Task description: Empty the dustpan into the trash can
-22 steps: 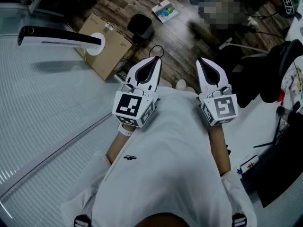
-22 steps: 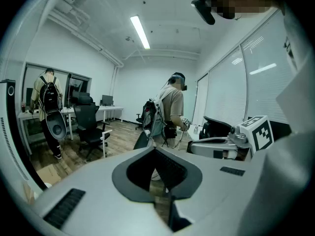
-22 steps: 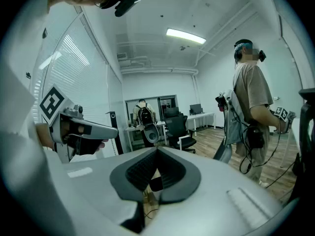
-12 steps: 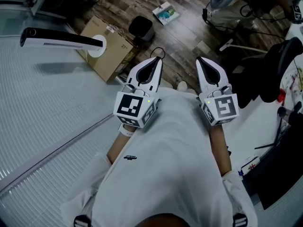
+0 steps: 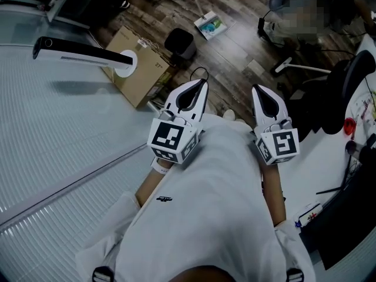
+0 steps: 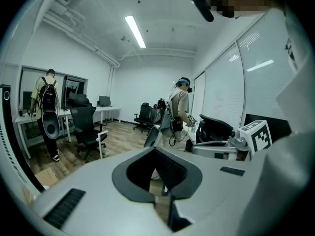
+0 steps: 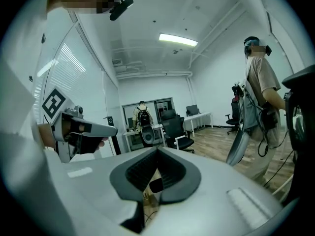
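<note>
Dustpan (image 5: pixel 210 25), trash can (image 5: pixel 180 42), apart on floor (image 5: pixel 235 54)

A brown cardboard box (image 5: pixel 140 69) sits on the dark wooden floor (image 5: pixel 235 46), just beside a pale ribbed surface (image 5: pixel 53 134). Over that surface hangs a long black bar (image 5: pixel 76 51) whose white round end lies against the box. A thin black cable (image 5: pixel 197 72) loops on the floor near the box. To the right, a black office chair (image 5: pixel 346 93) stands by a white tabletop (image 5: pixel 314 157). Across the room, a person with a backpack (image 6: pixel 48 104) stands at a far tabletop (image 6: pixel 106 109) near another black chair (image 6: pixel 86 129); a second person wearing headgear (image 6: pixel 181 107) stands nearer. A strip light (image 6: pixel 135 31) glows on the white ceiling.
</note>
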A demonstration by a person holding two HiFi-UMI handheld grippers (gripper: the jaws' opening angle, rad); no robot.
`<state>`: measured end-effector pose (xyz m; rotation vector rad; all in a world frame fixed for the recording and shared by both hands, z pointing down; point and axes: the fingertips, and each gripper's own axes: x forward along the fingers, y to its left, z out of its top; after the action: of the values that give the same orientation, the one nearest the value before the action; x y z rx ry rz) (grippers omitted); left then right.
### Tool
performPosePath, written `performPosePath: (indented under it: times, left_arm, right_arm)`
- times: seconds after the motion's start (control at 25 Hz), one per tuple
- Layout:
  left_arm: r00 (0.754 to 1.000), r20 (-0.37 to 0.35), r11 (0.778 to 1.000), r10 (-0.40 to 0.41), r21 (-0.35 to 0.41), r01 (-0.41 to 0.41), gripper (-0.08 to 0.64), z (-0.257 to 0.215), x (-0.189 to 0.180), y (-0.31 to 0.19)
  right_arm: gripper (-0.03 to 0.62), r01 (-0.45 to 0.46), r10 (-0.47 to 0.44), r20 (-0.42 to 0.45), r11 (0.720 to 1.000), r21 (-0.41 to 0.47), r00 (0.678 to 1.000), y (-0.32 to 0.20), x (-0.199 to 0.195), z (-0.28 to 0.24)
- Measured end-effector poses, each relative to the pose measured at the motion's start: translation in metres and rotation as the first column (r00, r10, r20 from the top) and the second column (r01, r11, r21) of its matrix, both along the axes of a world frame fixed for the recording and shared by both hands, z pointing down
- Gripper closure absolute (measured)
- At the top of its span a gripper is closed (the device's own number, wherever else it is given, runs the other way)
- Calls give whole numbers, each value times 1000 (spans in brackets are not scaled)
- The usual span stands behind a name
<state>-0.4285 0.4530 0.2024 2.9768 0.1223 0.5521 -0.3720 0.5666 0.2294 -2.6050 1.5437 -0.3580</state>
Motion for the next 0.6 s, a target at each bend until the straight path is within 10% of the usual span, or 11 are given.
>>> performPosePath:
  times: [0.6]
  left_arm:
    - [997,70,999,29,-44,-26,552,23,50,-26]
  right_arm:
    - [578,35,-33,62,999,-22,998,-43,29,17]
